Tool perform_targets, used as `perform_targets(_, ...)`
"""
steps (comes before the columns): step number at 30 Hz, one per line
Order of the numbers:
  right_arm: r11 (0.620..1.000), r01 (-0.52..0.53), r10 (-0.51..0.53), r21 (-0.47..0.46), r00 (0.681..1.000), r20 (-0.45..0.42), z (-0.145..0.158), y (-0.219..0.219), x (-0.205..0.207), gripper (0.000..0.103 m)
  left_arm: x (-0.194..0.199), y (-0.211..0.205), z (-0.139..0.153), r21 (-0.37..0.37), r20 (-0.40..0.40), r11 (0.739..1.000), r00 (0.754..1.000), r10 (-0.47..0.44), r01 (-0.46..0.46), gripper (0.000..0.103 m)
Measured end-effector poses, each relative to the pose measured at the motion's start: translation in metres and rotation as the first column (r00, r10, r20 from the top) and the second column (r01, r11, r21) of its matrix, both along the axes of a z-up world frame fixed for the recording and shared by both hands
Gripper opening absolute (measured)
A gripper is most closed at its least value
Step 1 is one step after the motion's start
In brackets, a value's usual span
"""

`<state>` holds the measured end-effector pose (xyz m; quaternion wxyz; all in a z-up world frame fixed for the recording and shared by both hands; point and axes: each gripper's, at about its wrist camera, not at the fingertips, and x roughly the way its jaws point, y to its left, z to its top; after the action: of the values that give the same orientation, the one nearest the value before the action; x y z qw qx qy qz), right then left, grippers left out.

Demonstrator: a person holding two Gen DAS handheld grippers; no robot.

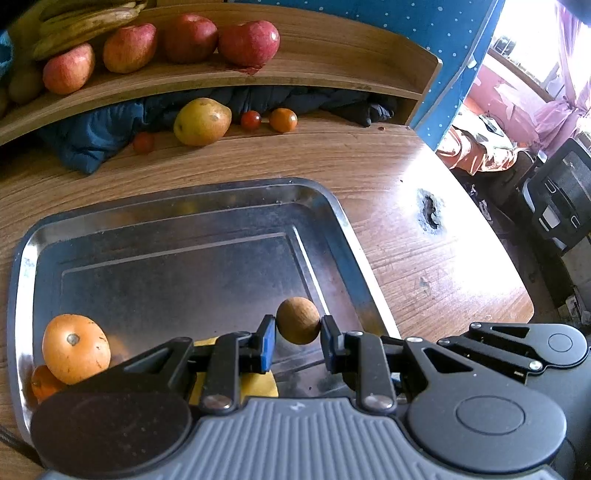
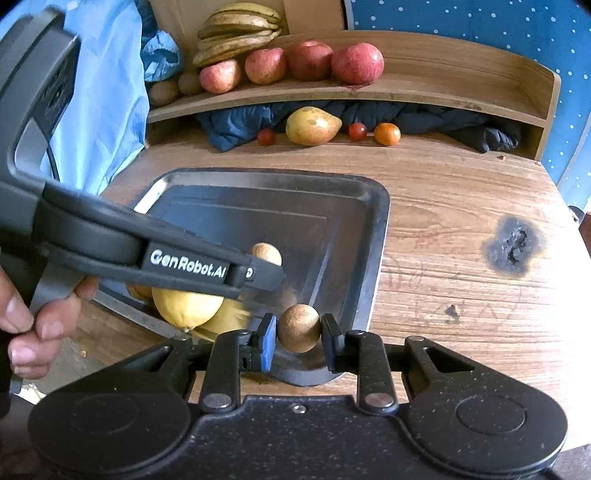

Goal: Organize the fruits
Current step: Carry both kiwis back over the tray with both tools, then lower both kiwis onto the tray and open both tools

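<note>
My left gripper [image 1: 297, 334] is shut on a small round brown fruit [image 1: 297, 320] and holds it over the near right part of the steel tray [image 1: 332, 201]. My right gripper [image 2: 298, 334] is shut on a second brown fruit [image 2: 298, 328] over the tray's near right corner [image 2: 380, 206]. The left gripper with its fruit [image 2: 265, 254] also shows in the right wrist view. In the tray lie an orange [image 1: 75, 349], a smaller orange [image 1: 42, 384] and a yellow lemon [image 2: 186, 308].
A wooden shelf [image 2: 424, 88] at the back carries apples [image 2: 356, 62], bananas [image 2: 238, 31] and kiwis [image 2: 164, 90]. Under it lie a mango [image 2: 312, 125], two small tomatoes, a small orange fruit [image 2: 387, 133] and dark cloth [image 2: 480, 129]. The table has a burn mark [image 2: 513, 247].
</note>
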<state>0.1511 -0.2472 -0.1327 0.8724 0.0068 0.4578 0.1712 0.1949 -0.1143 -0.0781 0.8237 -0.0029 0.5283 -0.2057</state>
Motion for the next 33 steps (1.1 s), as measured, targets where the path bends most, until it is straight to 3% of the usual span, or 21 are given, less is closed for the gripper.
perform_targets(23, 0.999, 0.037, -0.037, -0.014, 0.999, -0.023, -0.005, -0.001, 0.002, 0.028, 0.004, -0.009, -0.002, 0.027, -0.004, 0.999, 1.0, -0.025, 0.025, 0.028)
perform_targets(31, 0.999, 0.048, -0.048, 0.005, 0.999, -0.011, -0.001, -0.002, -0.007, 0.03, 0.0, -0.004, 0.001, 0.006, 0.006, 1.0, 1.0, -0.01, 0.01, 0.041)
perform_targets(33, 0.999, 0.049, -0.049, 0.005, 0.999, -0.008, 0.0, -0.002, -0.008, 0.037, -0.002, 0.0, 0.005, -0.007, 0.015, 1.0, 1.0, -0.005, 0.005, 0.046)
